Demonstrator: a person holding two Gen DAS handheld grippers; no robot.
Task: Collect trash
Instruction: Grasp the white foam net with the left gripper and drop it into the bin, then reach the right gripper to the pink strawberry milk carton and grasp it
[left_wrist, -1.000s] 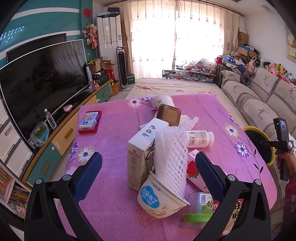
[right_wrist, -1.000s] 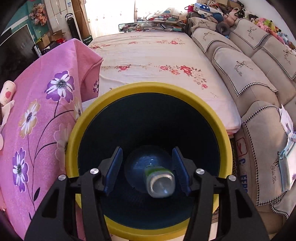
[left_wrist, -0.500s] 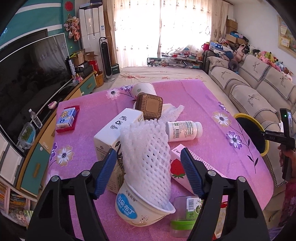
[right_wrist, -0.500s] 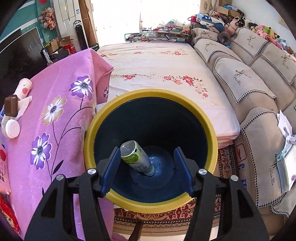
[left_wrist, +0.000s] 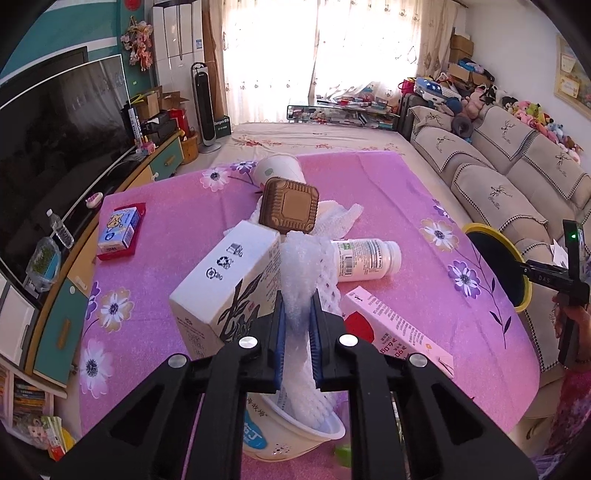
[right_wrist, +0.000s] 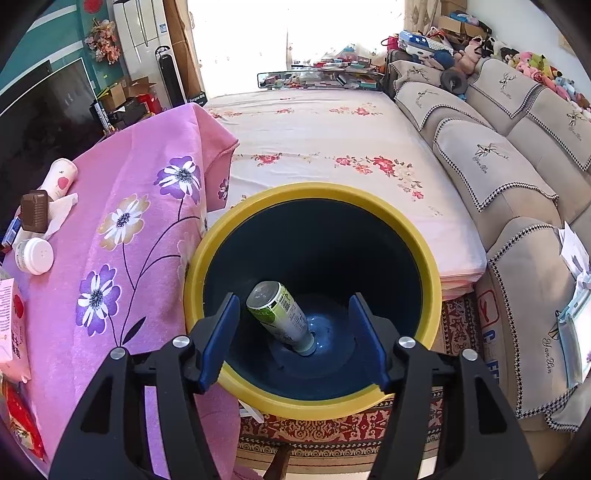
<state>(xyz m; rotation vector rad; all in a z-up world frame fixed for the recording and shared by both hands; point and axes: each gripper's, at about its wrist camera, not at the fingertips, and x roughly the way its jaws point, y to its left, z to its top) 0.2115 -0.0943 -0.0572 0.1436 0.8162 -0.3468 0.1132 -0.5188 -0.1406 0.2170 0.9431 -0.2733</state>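
One green bottle (right_wrist: 281, 316) is already lodged in the yellow-rimmed bin (right_wrist: 424, 254); above it the right gripper (right_wrist: 293, 334) is spread, empty. Beside the bin, on the table, the white foam net (left_wrist: 303, 280) is pinched by the left gripper (left_wrist: 296, 334); cartons remain.

Foam net (left_wrist: 306, 266) in cup (left_wrist: 291, 432), carton (left_wrist: 225, 284) left, bottle (left_wrist: 365, 254) right; can (right_wrist: 280, 317) in bin (right_wrist: 314, 397) beside bench (left_wrist: 388, 184).

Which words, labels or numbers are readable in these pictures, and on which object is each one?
"DAS": on the right gripper.
"Yan Bon": on the sofa cover.
White bottle label: too small to read.
Pink box print: upside down, unreadable.
Cup blue label: partly hidden.
Can print: too small.
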